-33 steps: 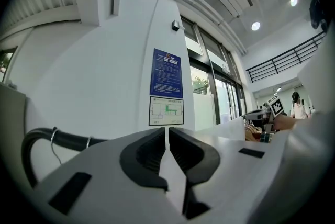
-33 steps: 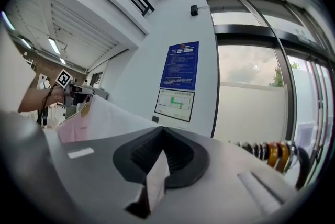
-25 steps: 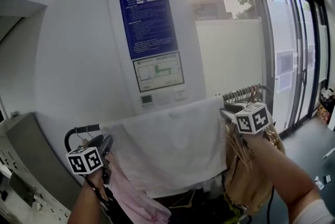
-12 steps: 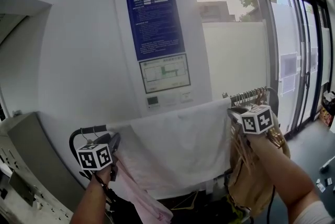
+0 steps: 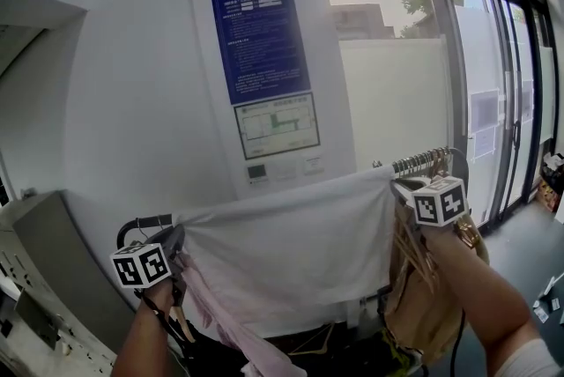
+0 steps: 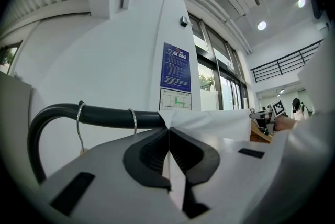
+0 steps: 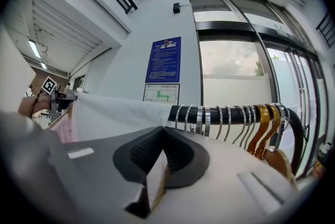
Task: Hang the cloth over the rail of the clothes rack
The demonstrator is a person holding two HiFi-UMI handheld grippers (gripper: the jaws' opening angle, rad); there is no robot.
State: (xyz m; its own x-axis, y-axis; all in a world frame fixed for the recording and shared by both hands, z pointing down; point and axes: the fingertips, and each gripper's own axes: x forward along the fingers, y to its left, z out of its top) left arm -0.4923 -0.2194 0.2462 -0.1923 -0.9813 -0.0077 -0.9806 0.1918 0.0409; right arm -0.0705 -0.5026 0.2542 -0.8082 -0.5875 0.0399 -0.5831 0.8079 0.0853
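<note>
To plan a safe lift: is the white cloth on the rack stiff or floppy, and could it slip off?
Probably floppy: the white cloth folds over the rail and hangs in soft creases. Likely light, as it looks thin. It may slide on the smooth rail.

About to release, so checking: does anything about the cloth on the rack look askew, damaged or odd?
Nothing stands out. The white cloth drapes fairly smoothly over the rail, with its top corners pinched by the left gripper and the right gripper, both shut on it. No tear or stain shows.
</note>
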